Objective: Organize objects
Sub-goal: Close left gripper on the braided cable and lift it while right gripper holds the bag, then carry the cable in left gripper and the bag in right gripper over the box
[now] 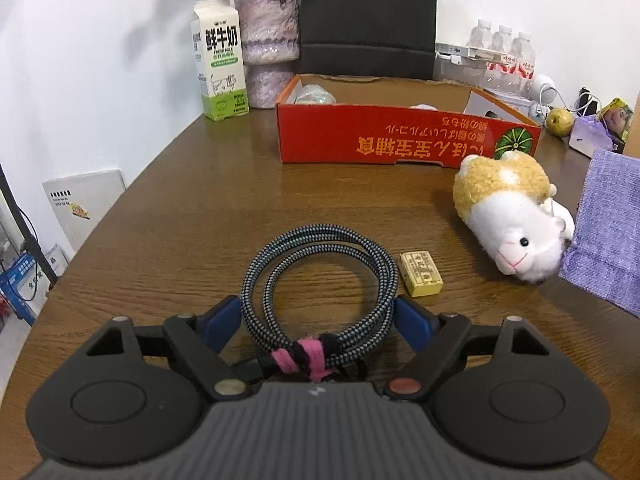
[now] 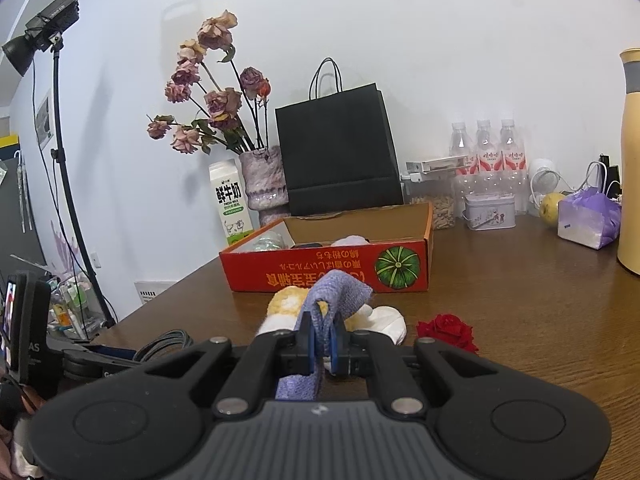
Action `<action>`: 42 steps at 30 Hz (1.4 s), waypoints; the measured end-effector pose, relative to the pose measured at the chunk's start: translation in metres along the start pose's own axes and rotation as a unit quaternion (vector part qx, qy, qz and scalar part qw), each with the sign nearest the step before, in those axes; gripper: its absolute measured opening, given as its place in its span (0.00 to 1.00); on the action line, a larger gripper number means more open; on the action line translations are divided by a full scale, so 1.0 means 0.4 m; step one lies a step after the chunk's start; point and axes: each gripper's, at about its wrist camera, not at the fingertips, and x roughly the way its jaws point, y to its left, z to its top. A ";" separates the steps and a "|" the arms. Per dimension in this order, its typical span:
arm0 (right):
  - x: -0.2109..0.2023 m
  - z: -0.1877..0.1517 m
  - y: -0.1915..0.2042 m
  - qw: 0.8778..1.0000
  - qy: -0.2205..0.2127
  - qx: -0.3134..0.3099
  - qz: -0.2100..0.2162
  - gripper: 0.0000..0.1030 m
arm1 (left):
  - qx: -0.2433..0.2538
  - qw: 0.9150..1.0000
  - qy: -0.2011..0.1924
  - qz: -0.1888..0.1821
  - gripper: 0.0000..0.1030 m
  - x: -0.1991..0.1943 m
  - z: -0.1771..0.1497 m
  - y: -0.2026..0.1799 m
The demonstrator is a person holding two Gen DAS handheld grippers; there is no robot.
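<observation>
A coiled braided cable point(image 1: 320, 280), tied with a pink and black twist, lies on the brown table point(image 1: 180, 208). My left gripper point(image 1: 320, 316) is open with its blue fingers on either side of the coil's near part. A small yellow box point(image 1: 421, 273) lies just right of the coil. A yellow-and-white plush toy point(image 1: 512, 212) lies further right. My right gripper point(image 2: 322, 344) is shut on a purple cloth point(image 2: 340, 292) and holds it above the plush toy point(image 2: 288, 308). The cloth also shows in the left wrist view point(image 1: 612, 224). An open red cardboard box point(image 1: 400, 140) stands behind.
A milk carton point(image 1: 220, 64), a vase of dried roses point(image 1: 272, 48) and a black paper bag point(image 2: 336, 152) stand at the back. Water bottles point(image 2: 488, 148), a tin point(image 2: 490, 210), a pear point(image 2: 550, 208) and a yellow flask point(image 2: 632, 160) are on the right. A red rose head point(image 2: 448, 330) lies near.
</observation>
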 end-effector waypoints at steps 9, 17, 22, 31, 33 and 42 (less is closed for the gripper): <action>-0.023 0.021 0.021 1.000 -0.013 -0.005 0.007 0.06 | 0.003 1.000 -0.026 -0.007 0.81 -0.057 0.035 -0.018; -0.040 0.058 0.045 0.999 -0.029 -0.013 0.015 0.06 | 0.007 0.999 -0.048 -0.018 0.81 -0.100 0.080 -0.042; -0.035 0.085 0.054 0.999 -0.032 -0.015 0.020 0.06 | 0.006 0.998 -0.055 -0.023 0.81 -0.106 0.107 -0.055; 0.011 0.135 0.050 0.999 -0.032 -0.012 0.031 0.06 | 0.008 0.998 -0.053 -0.025 0.80 -0.077 0.172 -0.068; 0.028 0.146 0.048 0.999 -0.032 -0.011 0.033 0.06 | 0.010 0.998 -0.053 -0.025 0.80 -0.067 0.190 -0.071; 0.139 0.198 0.029 0.999 -0.019 0.004 0.045 0.06 | 0.011 0.998 -0.048 -0.031 0.80 0.001 0.270 -0.085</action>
